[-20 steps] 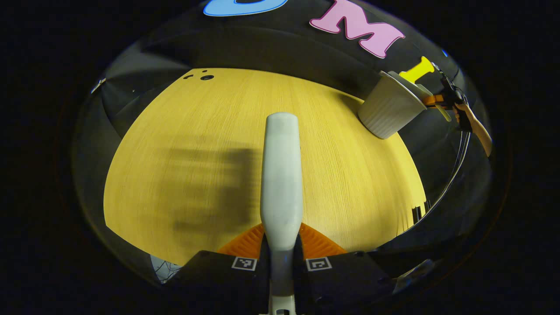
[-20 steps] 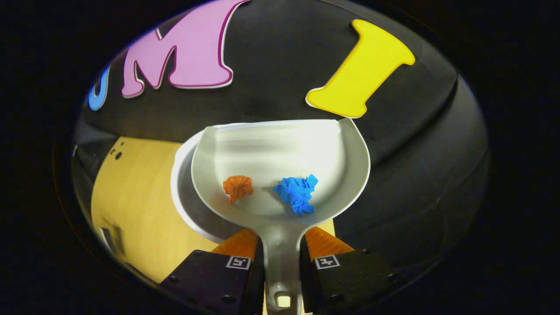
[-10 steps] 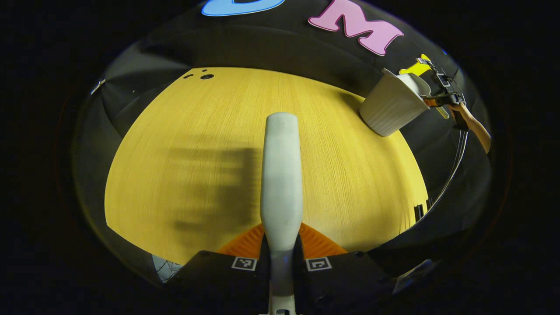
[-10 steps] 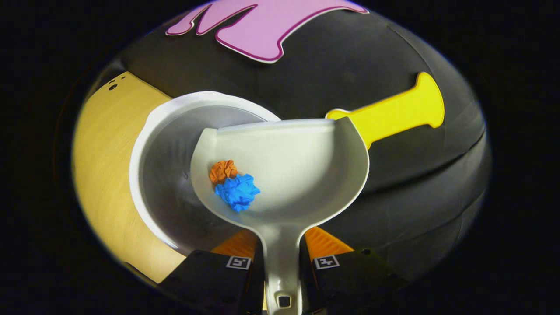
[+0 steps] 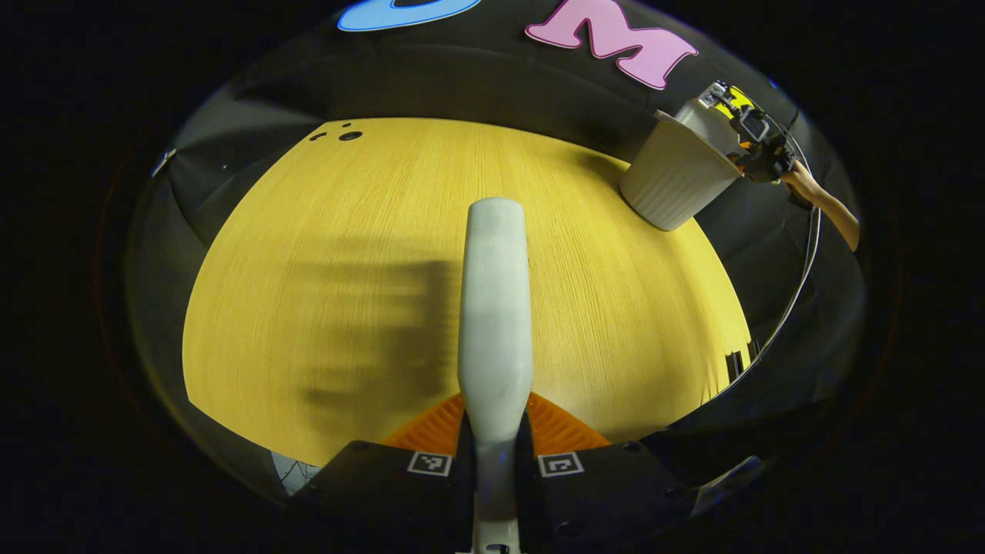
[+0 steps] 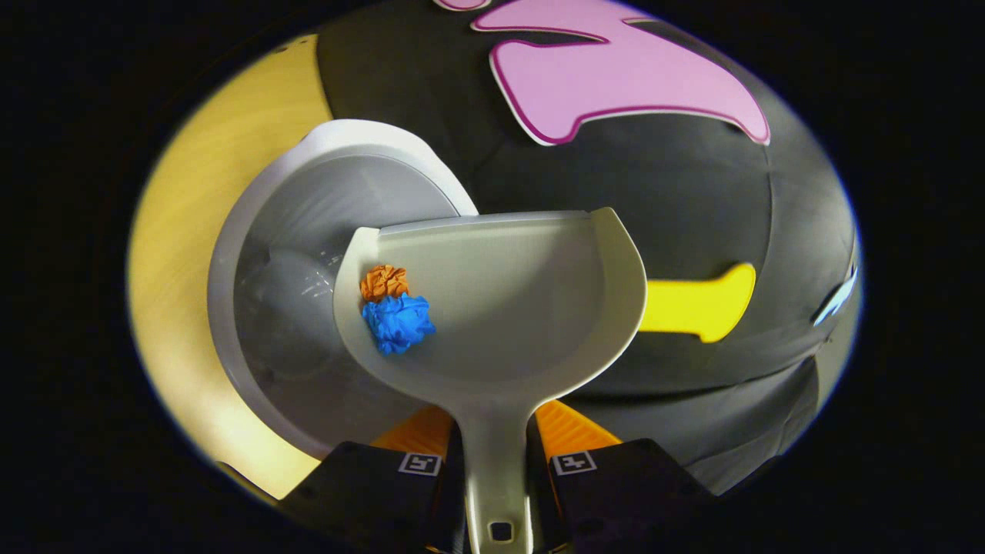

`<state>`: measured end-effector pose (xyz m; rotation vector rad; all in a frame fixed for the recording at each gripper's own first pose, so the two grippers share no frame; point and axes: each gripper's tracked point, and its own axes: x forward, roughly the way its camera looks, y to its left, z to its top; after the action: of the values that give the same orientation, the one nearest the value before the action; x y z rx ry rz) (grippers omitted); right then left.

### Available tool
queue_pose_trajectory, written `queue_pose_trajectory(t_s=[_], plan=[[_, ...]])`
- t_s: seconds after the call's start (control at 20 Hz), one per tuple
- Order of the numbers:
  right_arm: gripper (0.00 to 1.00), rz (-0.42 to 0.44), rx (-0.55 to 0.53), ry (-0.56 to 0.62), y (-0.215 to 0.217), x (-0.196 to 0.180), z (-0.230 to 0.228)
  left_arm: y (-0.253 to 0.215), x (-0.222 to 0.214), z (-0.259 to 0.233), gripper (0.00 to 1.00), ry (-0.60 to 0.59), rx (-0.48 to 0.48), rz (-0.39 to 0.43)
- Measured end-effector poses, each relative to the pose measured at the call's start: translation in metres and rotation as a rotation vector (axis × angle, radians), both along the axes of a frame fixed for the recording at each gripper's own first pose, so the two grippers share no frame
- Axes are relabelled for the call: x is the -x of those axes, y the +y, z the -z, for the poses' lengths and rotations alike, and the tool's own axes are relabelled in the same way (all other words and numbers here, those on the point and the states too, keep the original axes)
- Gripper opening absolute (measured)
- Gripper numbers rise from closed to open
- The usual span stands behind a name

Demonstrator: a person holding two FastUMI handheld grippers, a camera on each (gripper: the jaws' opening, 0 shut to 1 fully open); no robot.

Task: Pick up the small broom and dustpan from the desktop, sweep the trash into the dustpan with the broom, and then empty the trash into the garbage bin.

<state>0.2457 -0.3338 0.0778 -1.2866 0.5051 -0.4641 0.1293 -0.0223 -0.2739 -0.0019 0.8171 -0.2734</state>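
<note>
Right gripper view: tongs (image 6: 496, 446) clamping dustpan (image 6: 508, 308) over garbage bin (image 6: 254, 223).

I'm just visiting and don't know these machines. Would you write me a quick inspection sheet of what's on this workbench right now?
Surface: yellow wooden desktop, a few small dark holes near its far corner.
Job's things: white dustpan tipped above the white garbage bin; orange paper ball and blue paper ball lie against the pan's left wall; broom handle held over the desktop.
Clutter: nothing seen.
Grippers: right gripper jaws clamp the dustpan handle; left gripper jaws clamp the broom handle.
Cables: a thin cable hangs beside the person's hand.
Surroundings: black cloth booth wall.
</note>
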Motion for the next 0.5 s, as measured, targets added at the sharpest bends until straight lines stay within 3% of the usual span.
queue_pose_trajectory(t_s=[0.1,0.15,0.3,0.45,0.5], plan=[[0.41,-0.007,0.103,0.019,-0.012,0.006,-0.007,-0.001,0.000,0.002,0.27,0.010,-0.023,0.006],[0.37,-0.006,0.155,0.026,-0.021,0.009,-0.012,-0.004,0.002,0.004,0.27,0.012,-0.026,0.009],[0.37,-0.020,0.265,0.027,-0.022,0.009,-0.017,-0.002,0.000,-0.001,0.25,-0.002,-0.036,0.012],[0.34,-0.011,0.232,0.030,-0.024,0.008,-0.016,-0.001,0.002,-0.001,0.27,0.003,-0.026,-0.005],[0.37,-0.001,0.232,0.033,-0.026,0.009,-0.016,0.001,0.002,-0.001,0.26,0.005,-0.026,-0.014]])
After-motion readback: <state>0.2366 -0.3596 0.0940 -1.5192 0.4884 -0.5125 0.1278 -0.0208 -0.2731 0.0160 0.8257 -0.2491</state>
